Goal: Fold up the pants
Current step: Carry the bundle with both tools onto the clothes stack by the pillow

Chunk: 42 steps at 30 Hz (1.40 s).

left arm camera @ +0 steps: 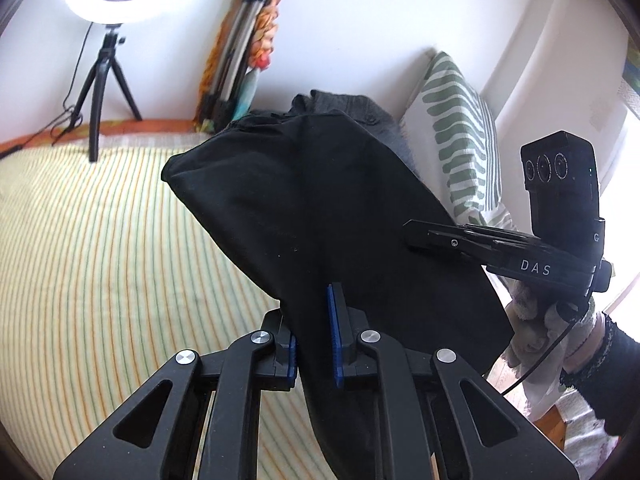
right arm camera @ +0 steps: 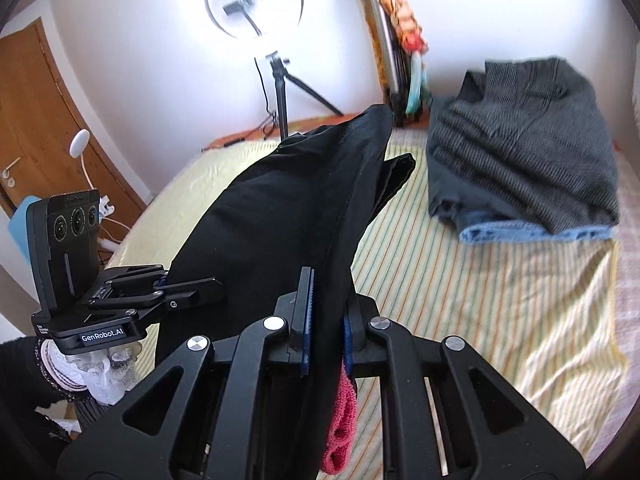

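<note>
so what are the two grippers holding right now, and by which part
Both hold the black pants. The left gripper and the right gripper each pinch a fold of the cloth near one end, which end can't be told.

This is a bedroom in a home. A bed with a striped sheet point(left arm camera: 100, 240) fills the view, a leaf-pattern pillow point(left arm camera: 460, 140) at 2 o'clock, folded clothes point(right arm camera: 520, 140), a wooden door point(right arm camera: 40, 120) at 9 o'clock, a ring light point(right arm camera: 254, 0) at 12 o'clock.

Black pants point(left arm camera: 320, 200), yellow-striped bedsheet point(left arm camera: 100, 240), grey knit pile point(right arm camera: 520, 140).
</note>
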### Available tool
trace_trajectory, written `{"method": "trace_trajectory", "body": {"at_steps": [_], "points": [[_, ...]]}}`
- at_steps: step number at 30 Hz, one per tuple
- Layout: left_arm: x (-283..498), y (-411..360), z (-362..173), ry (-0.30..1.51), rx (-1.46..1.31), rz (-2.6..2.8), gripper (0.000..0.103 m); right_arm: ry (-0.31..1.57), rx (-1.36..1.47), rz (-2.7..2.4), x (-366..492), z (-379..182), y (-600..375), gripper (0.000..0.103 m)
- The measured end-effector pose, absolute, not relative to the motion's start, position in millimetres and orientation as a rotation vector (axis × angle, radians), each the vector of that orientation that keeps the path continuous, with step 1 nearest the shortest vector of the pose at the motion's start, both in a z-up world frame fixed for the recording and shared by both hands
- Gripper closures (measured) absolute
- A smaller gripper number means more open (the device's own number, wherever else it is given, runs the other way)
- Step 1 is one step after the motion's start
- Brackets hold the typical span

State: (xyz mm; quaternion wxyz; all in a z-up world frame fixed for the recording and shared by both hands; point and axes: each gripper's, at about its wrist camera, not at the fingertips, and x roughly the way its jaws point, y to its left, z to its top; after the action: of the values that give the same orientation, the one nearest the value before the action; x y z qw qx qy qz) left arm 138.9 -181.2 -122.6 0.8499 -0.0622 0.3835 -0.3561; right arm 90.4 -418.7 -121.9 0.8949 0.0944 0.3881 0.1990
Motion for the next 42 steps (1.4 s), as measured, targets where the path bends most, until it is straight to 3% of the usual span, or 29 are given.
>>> {"method": "trace_trajectory", "body": {"at_steps": [19,34,42], "points": [[188,-252,-72,0.688,-0.068,-0.875,0.092,0.646,0.153,0.270,99,-56,-473,0.091],[271,-348,-33,0.606,0.016,-0.921,0.092,0.548,0.144,0.096,167,-22,-554,0.091],[321,-392,-44,0.648,0.047,-0.887,0.092,0.560,0.127,0.005,222,-27,-586,0.091]]}}
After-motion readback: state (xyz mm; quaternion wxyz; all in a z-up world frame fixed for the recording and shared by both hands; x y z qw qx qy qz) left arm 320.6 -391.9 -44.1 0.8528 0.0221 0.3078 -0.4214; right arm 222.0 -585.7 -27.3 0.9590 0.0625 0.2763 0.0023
